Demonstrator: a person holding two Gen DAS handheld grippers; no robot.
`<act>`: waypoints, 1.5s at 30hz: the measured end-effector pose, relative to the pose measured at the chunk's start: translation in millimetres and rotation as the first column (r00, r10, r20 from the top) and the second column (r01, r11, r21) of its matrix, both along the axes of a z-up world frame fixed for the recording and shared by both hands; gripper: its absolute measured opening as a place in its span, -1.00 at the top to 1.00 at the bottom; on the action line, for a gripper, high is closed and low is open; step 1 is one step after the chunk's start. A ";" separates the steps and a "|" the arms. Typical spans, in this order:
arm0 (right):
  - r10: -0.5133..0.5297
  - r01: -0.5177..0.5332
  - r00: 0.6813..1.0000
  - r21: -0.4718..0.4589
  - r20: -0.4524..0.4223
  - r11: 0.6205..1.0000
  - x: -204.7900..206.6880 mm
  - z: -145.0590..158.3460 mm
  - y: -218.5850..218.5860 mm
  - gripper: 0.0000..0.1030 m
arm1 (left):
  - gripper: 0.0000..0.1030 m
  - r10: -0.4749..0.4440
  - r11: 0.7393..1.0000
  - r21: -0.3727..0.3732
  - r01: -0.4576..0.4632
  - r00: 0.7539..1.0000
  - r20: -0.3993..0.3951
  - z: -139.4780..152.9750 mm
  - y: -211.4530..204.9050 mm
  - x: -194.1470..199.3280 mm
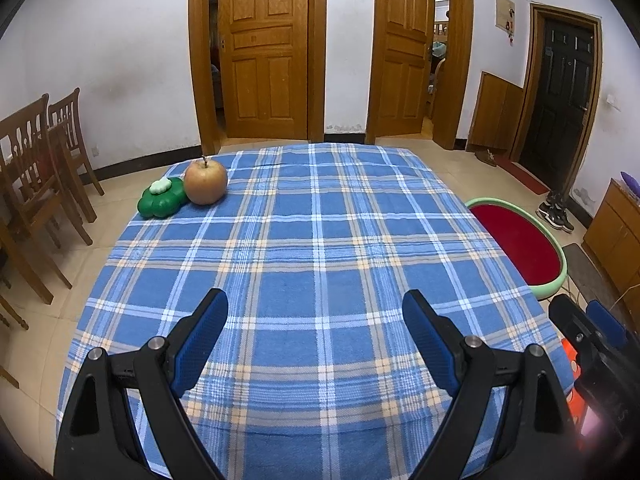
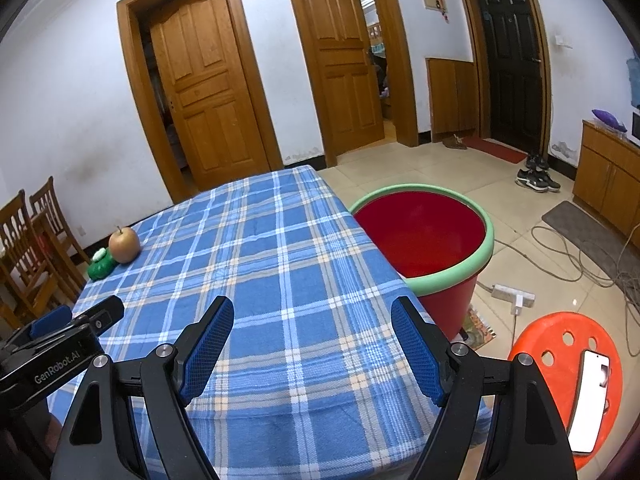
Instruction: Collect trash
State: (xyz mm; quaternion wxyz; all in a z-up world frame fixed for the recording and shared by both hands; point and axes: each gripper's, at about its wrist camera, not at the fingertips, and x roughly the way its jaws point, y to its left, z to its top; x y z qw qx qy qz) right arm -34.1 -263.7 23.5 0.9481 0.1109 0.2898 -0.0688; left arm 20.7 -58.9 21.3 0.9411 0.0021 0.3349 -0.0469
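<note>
An apple (image 1: 205, 182) with a stem and a green flower-shaped object (image 1: 162, 198) sit side by side at the far left corner of the blue plaid table (image 1: 320, 240). They also show in the right wrist view, the apple (image 2: 124, 245) and the green object (image 2: 101, 265). A red bucket with a green rim (image 2: 424, 240) stands on the floor at the table's right side; it also shows in the left wrist view (image 1: 520, 240). My left gripper (image 1: 316, 320) is open and empty over the table's near part. My right gripper (image 2: 312, 324) is open and empty near the table's right front.
An orange plastic stool (image 2: 560, 344) with a white phone (image 2: 592, 400) stands at the right front. A power strip (image 2: 514, 294) and cables (image 2: 580, 256) lie on the floor. Wooden chairs (image 1: 36, 168) stand at the left. A cabinet (image 2: 608, 172) is at the right.
</note>
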 end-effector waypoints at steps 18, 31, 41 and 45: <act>0.000 0.000 1.000 0.005 0.000 1.000 -0.4 3.0 -0.3 -0.59 | -0.71 0.003 1.000 -0.001 -0.003 1.000 0.005 2.4 2.0 -3.2; -0.003 0.003 1.000 -0.001 0.016 1.000 -3.6 7.8 1.3 -0.59 | -0.71 0.008 1.000 -0.008 -0.008 1.000 0.015 8.1 4.2 -5.0; -0.003 0.003 1.000 0.002 0.016 1.000 -5.1 9.0 2.1 -0.59 | -0.71 0.012 1.000 -0.014 -0.012 1.000 0.017 9.6 6.5 -6.0; -0.004 0.004 1.000 0.003 0.015 1.000 -4.8 9.3 2.9 -0.59 | -0.71 0.011 1.000 -0.014 -0.011 1.000 0.017 9.7 6.3 -6.1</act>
